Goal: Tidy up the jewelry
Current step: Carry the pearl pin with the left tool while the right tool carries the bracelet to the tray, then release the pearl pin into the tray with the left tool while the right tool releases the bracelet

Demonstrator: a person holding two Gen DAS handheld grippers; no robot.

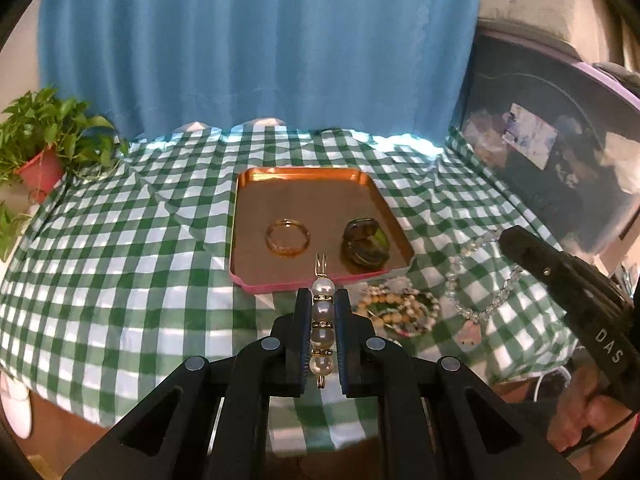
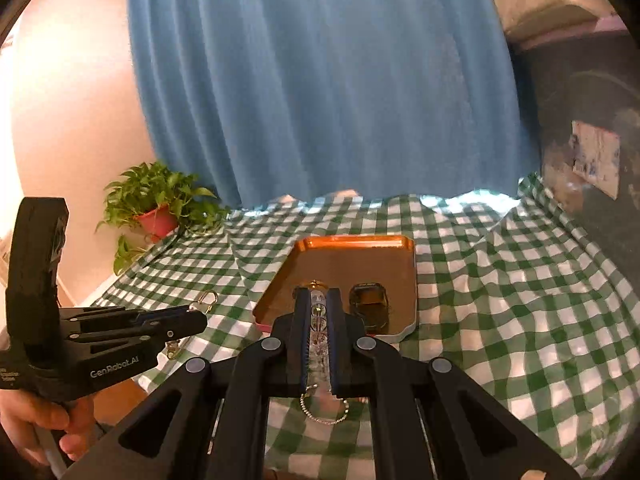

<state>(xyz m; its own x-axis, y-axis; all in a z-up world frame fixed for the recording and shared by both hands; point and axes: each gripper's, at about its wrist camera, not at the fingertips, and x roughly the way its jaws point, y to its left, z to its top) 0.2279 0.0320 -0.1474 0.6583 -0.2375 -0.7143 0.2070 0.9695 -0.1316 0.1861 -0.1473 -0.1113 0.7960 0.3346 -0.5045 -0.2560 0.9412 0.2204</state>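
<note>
My left gripper (image 1: 323, 296) is shut on a pearl pin (image 1: 322, 332), whose gold loop pokes out over the front rim of the copper tray (image 1: 280, 286). An amber bangle (image 1: 288, 237) and a dark bracelet (image 1: 362, 248) lie in the tray. My right gripper (image 2: 318, 292) is shut on a clear crystal bead bracelet (image 2: 319, 332), and a thin chain dangles below it. In the left wrist view that bracelet (image 1: 456, 280) hangs from the right gripper (image 1: 506, 240), to the right of the tray. Several beaded bracelets (image 1: 400, 308) lie on the cloth near the tray's front right corner.
A green-and-white check cloth (image 1: 120, 260) covers the table. A potted plant (image 1: 44, 148) stands at the far left corner. A blue curtain (image 1: 260, 40) hangs behind. A dark storage bin (image 1: 560, 152) sits at the right. A hand (image 2: 36, 420) holds the left gripper (image 2: 200, 318).
</note>
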